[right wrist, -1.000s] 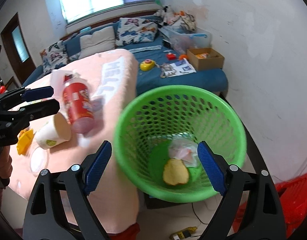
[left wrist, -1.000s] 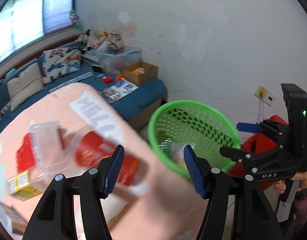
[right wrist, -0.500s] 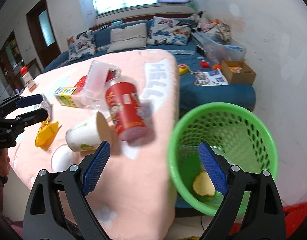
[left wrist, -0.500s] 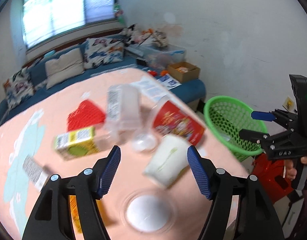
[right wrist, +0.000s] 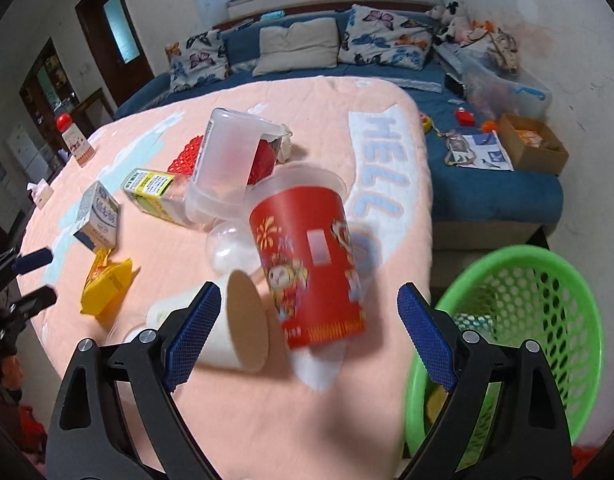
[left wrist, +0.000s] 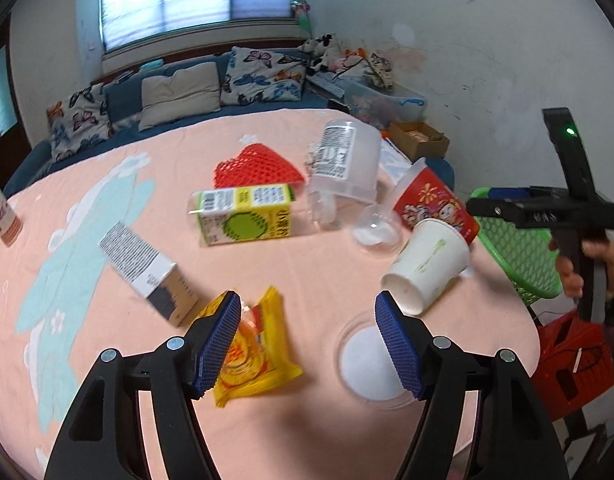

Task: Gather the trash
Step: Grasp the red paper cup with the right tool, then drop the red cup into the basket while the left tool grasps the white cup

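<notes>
As both grippers swung away from the basket (right wrist: 519, 344) and back over the table (left wrist: 307, 432), the litter came into view again. The left gripper (left wrist: 309, 338) hung empty, jaws wide and a little wider than a second before, above the yellow wrapper (left wrist: 259, 360) near the table's near edge, with a flat lid (left wrist: 367, 364) just right of it. The right gripper (right wrist: 305, 334) was also wide and empty, framing the red cup (right wrist: 311, 264) and the white cup (right wrist: 231, 332) lying by the right edge. Farther off lay a carton (left wrist: 245, 216), a clear tub (left wrist: 343, 164), red netting (left wrist: 255, 166) and a small box (left wrist: 147, 272). The basket stood off the table's right side, some scraps already in it. That turn probably meant a drop was done and the next pick beginning, likely wrapper and red cup.
</notes>
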### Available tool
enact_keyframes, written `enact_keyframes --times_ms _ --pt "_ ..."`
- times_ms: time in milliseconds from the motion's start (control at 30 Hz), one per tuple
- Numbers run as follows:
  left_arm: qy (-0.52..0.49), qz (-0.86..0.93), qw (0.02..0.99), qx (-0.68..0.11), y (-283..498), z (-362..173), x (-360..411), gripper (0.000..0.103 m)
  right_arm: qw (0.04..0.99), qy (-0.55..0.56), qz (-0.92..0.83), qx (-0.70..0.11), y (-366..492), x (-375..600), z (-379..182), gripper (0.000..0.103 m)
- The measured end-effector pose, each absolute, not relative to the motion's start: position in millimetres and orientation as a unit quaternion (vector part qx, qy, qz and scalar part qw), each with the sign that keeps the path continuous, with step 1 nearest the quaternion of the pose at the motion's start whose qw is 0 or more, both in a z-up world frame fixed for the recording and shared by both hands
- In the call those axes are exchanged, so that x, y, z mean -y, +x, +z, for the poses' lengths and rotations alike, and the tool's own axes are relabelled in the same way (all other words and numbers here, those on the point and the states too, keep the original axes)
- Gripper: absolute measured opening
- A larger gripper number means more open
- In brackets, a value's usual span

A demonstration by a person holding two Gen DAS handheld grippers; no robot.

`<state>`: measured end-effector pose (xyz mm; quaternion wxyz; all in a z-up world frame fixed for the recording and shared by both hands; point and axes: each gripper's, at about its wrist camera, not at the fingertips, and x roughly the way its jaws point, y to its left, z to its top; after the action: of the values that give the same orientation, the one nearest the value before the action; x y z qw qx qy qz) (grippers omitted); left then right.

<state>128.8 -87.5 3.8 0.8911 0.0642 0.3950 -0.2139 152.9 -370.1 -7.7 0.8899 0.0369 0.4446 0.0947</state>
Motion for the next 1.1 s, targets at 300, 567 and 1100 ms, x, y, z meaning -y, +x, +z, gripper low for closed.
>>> enact_keyframes --times_ms 300,567,1100 --pt "0.066 -0.224 0.888 -0.397 126.5 -4.2 83.0 0.067 0.869 0.035 0.121 -0.479 193.9 362.4 -28.6 0.088" --pt "0.087 -0.256 0.878 -0.396 122.6 -7.9 104.4 0.068 0.851 0.042 0.131 -0.506 214.7 364.5 -47.9 0.086" --pt "0.165 -0.349 0.838 -0.386 130.7 -13.9 182.6 0.073 0.863 0.052 0.121 -0.487 196.8 375.8 -38.2 0.074"
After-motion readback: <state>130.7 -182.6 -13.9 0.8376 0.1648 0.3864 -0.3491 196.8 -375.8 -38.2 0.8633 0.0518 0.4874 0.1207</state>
